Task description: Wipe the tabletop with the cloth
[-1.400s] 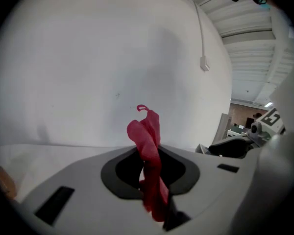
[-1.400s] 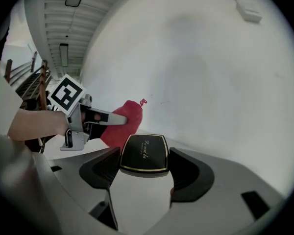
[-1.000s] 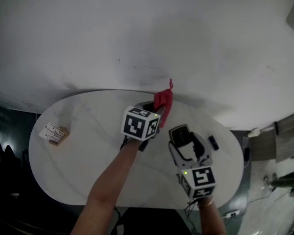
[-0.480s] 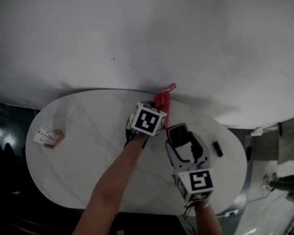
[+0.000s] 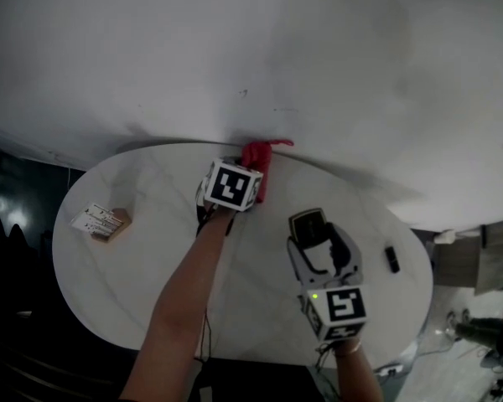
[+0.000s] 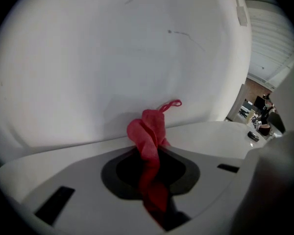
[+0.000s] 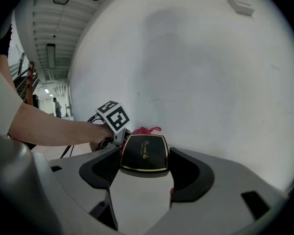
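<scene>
A red cloth (image 5: 256,159) is bunched at the far edge of the white oval table (image 5: 151,254), close to the wall. My left gripper (image 5: 250,174) is shut on the cloth. In the left gripper view the cloth (image 6: 149,136) rises from between the jaws of the left gripper (image 6: 154,180), its loop against the wall. My right gripper (image 5: 311,229) hovers over the table's right half, shut on a black case (image 5: 308,226). In the right gripper view the gold-trimmed black case (image 7: 143,153) sits between the jaws of the right gripper (image 7: 142,175), with the cloth (image 7: 143,130) beyond it.
A small box with cards (image 5: 103,222) lies near the table's left end. A small black object (image 5: 391,258) lies near the right end. The white wall (image 5: 260,57) runs right behind the table's far edge.
My left gripper has carried the cloth farther toward the wall and a little to the left. The right gripper has stayed about where it was with the black case.
</scene>
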